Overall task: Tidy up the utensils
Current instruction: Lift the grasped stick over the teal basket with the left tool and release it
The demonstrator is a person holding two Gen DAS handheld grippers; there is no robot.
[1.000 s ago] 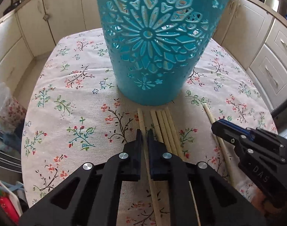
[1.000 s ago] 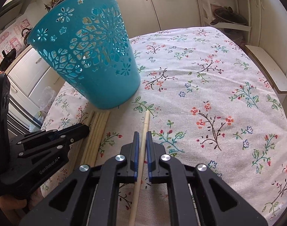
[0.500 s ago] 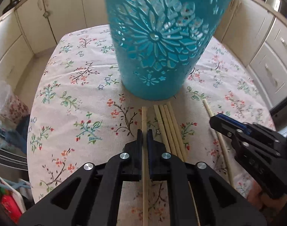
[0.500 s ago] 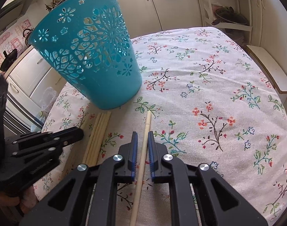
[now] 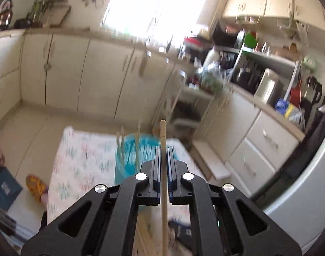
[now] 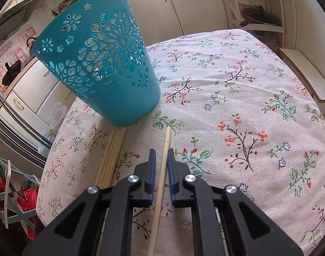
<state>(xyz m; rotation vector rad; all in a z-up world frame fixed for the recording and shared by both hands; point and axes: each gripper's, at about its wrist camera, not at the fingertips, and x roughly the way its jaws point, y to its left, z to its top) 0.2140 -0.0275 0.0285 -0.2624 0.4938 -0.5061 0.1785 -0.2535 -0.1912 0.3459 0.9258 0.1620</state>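
My left gripper (image 5: 162, 151) is shut on a wooden chopstick (image 5: 163, 132) and holds it high above the table, tip pointing forward. The teal cut-out basket (image 5: 128, 149) lies blurred below it, with thin sticks standing in it. In the right wrist view the same basket (image 6: 102, 68) stands on the floral tablecloth (image 6: 237, 89). My right gripper (image 6: 161, 155) is open, its fingers either side of a single chopstick (image 6: 165, 143) lying on the cloth. A bundle of chopsticks (image 6: 112, 151) lies to its left.
Cream kitchen cabinets (image 5: 81, 72) surround the table. A counter with appliances (image 5: 267, 85) runs along the right. A slipper (image 5: 35, 184) lies on the floor left of the table. A rack with red items (image 6: 23, 194) stands at the table's left edge.
My left gripper has lifted the chopstick off the table and tilted up sharply. My right gripper has opened wider around the single chopstick.
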